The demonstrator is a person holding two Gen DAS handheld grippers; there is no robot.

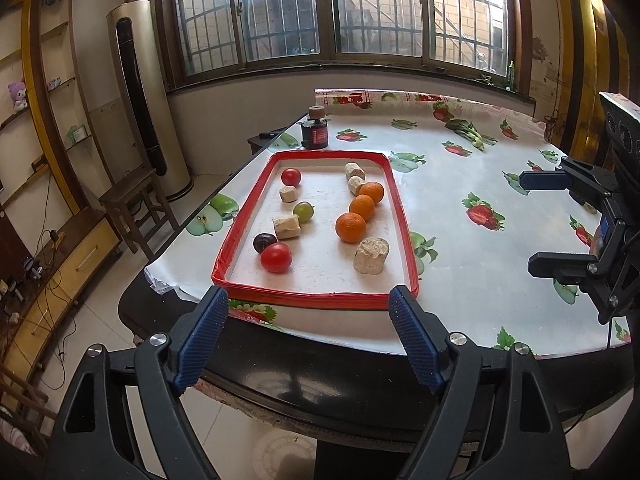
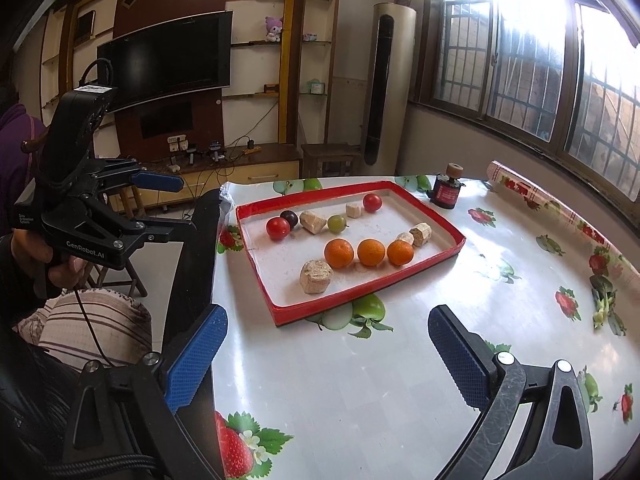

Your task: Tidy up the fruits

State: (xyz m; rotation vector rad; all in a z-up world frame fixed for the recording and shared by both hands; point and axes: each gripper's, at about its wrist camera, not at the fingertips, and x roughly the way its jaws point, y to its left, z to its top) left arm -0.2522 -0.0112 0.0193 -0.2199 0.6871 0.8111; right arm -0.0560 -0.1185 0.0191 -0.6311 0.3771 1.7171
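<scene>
Left wrist view gives me three oranges (image 1: 351, 227) in a row down the right of the red-rimmed tray (image 1: 316, 299), tomatoes (image 1: 276, 257), a green grape (image 1: 303, 211) and a dark plum (image 1: 264, 242) on the left. All look light, round, smooth, likely to roll; I'd pinch across the middle. Rough beige blocks (image 1: 371, 255) sit between. Left tongs (image 1: 308, 312) and right tongs (image 2: 328, 340) hang released, empty, over the glossy tabletop (image 2: 360, 380).

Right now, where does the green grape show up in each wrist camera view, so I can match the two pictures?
Left wrist view: the green grape sits left of centre in the red-rimmed tray, just above a beige block.
Right wrist view: the green grape is in the tray's far row, right of that beige block.
Shared landmark: the row of three oranges.
</scene>
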